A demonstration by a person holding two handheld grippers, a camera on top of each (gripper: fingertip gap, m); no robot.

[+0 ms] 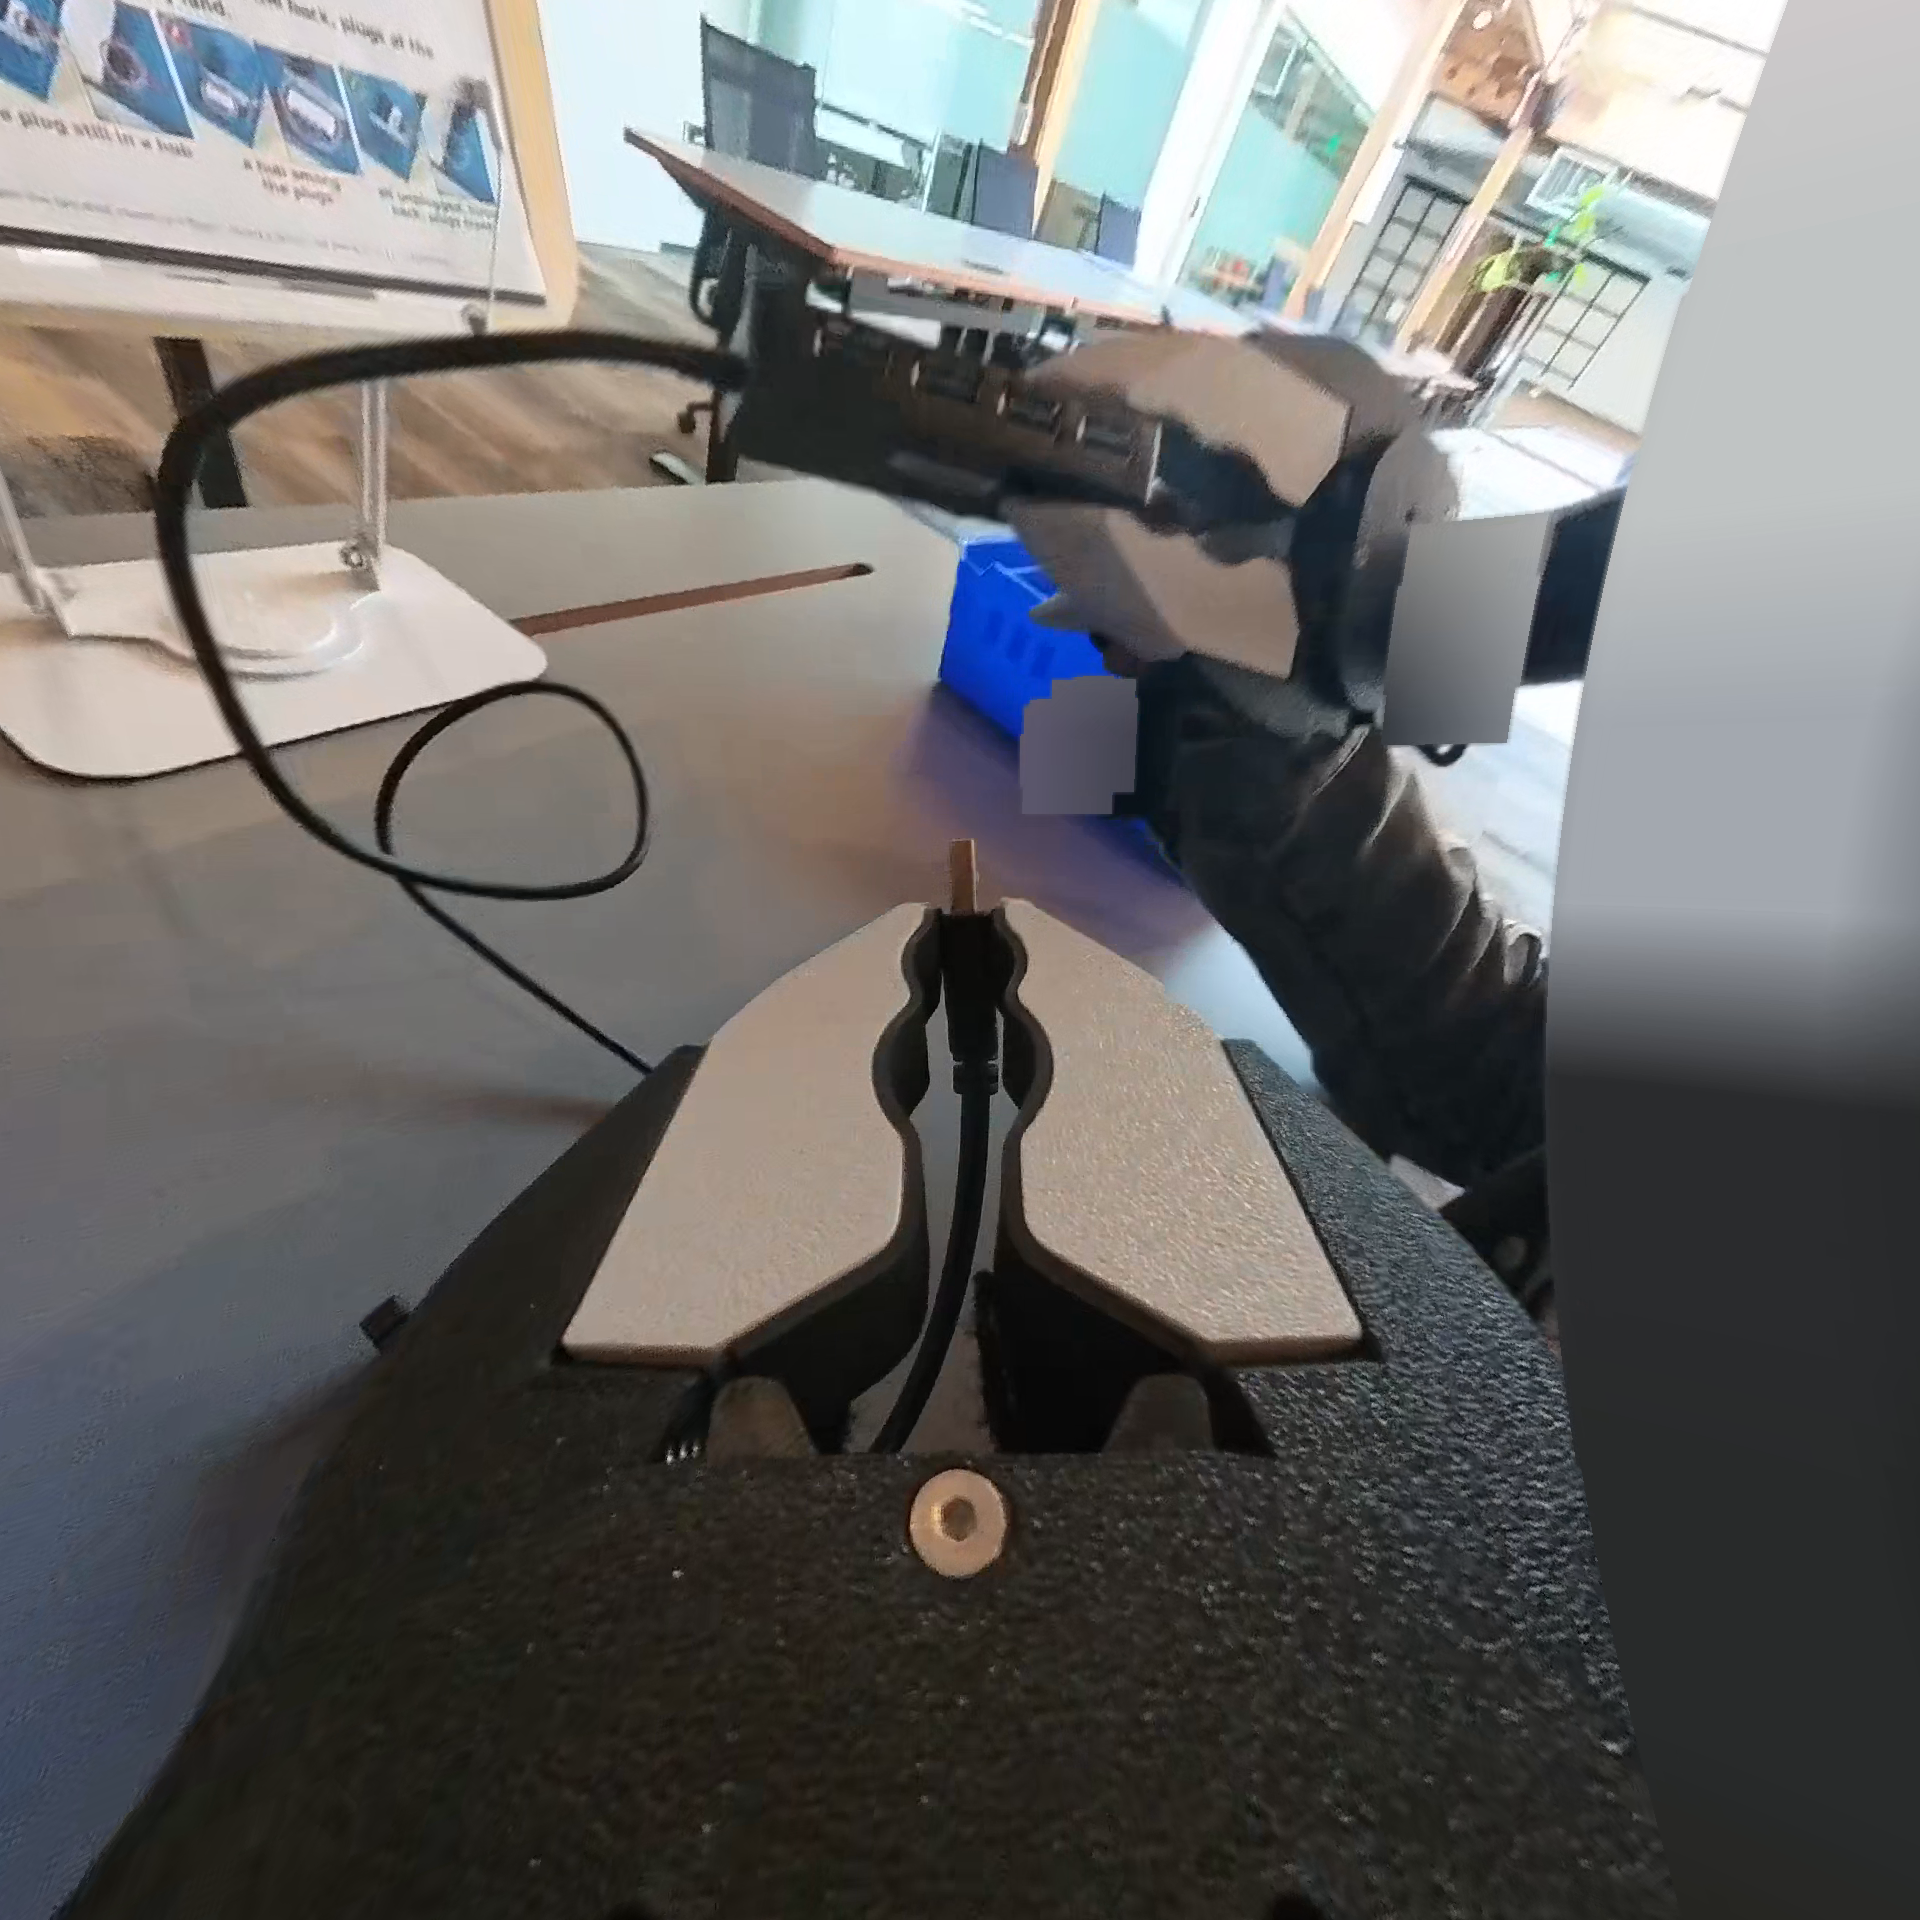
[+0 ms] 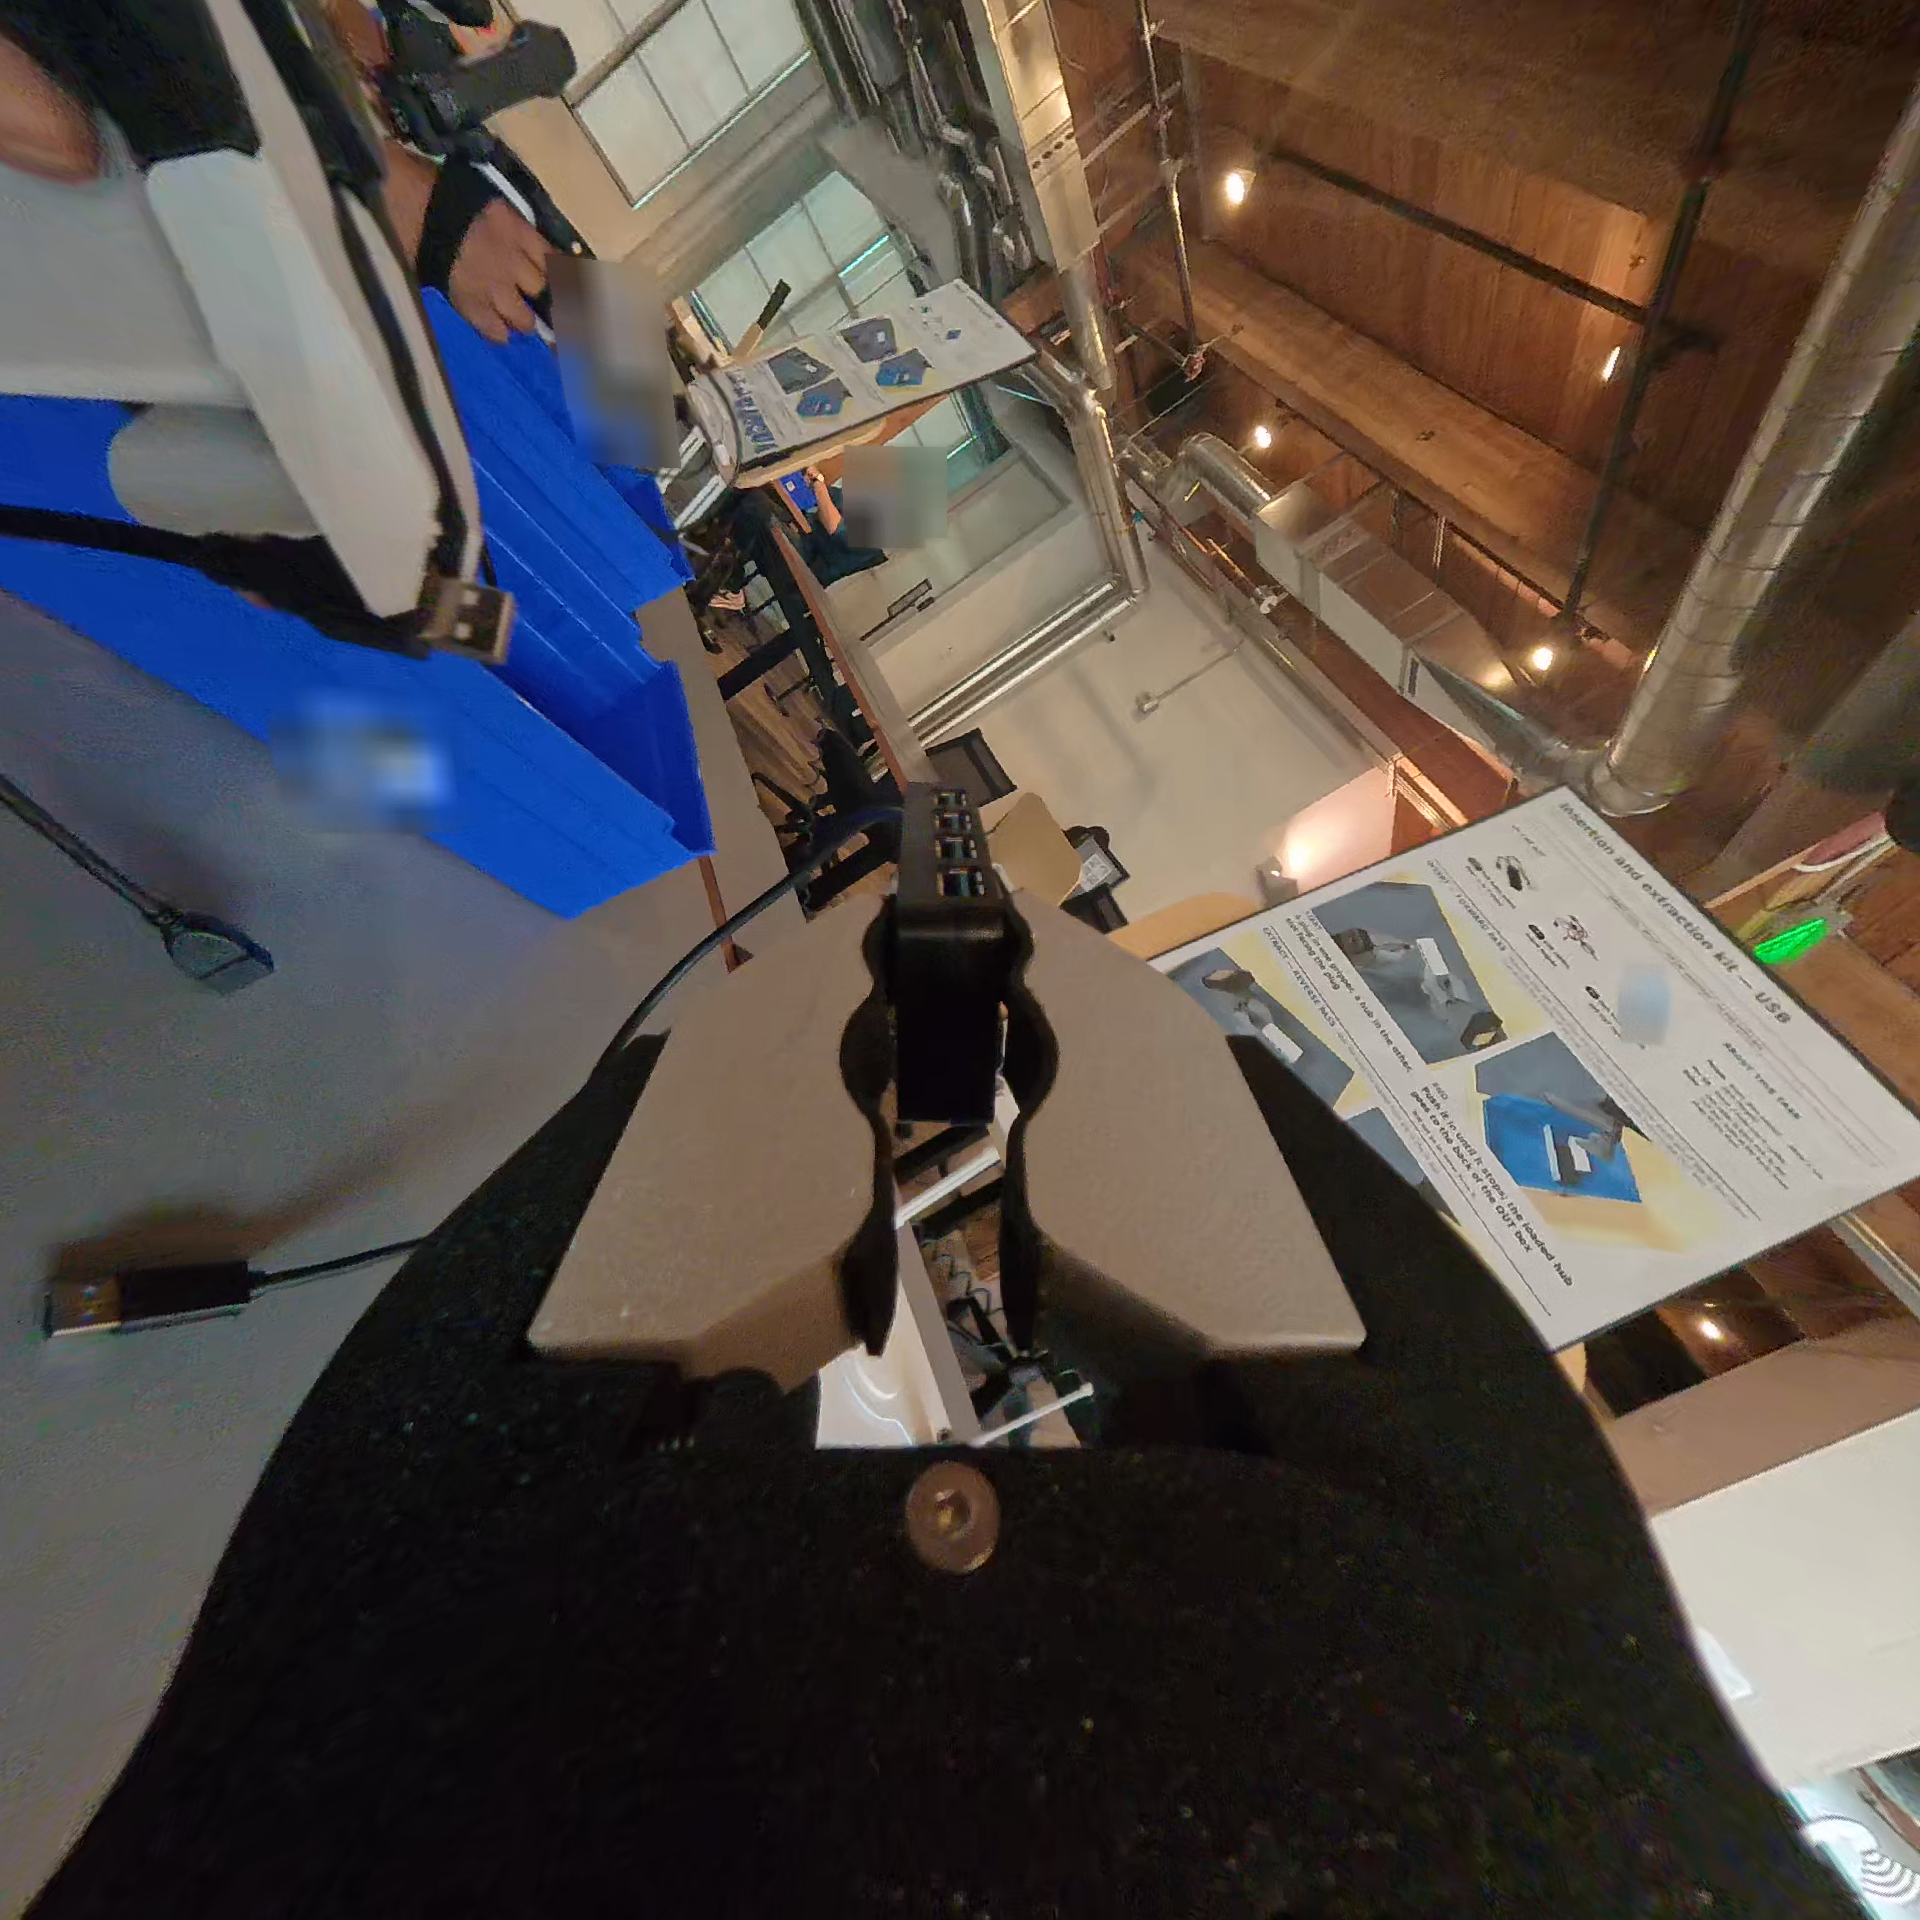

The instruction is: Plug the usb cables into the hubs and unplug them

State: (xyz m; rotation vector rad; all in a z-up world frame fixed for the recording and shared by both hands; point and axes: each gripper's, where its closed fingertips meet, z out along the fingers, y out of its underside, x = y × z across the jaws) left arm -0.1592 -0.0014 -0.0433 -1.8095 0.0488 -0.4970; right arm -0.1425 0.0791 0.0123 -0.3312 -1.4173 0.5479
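Left gripper: our left gripper (image 1: 961, 920) is clamped on the black moulded USB plug (image 1: 966, 966), whose metal tip pokes out past the fingertips; its thin black cable (image 1: 940, 1278) trails back between the fingers.
Right gripper: our right gripper (image 2: 951, 935) is clamped on one end of the long black rectangular USB hub (image 2: 948, 935), held in the air with its row of ports running away from the fingers.
Where things sit: taking the blue plastic bin (image 1: 992, 613) as our landmark, the hub hangs above it and the plug is in front of it, well short of the ports. A second USB plug (image 2: 135, 1299) and a black connector (image 2: 213, 951) lie on the grey table (image 2: 312, 1039) beside the bin.
Risk: we judge the plug's flat tip may meet a port tilted or flipped and jam, since both pieces float in hand. The hub, gripped only at its end, could pivot under the push.
Only in the left view: the hub's cable (image 1: 312, 416) looping down to the table.
Only in the right view: the spare plugs, and the held plug's broad face.
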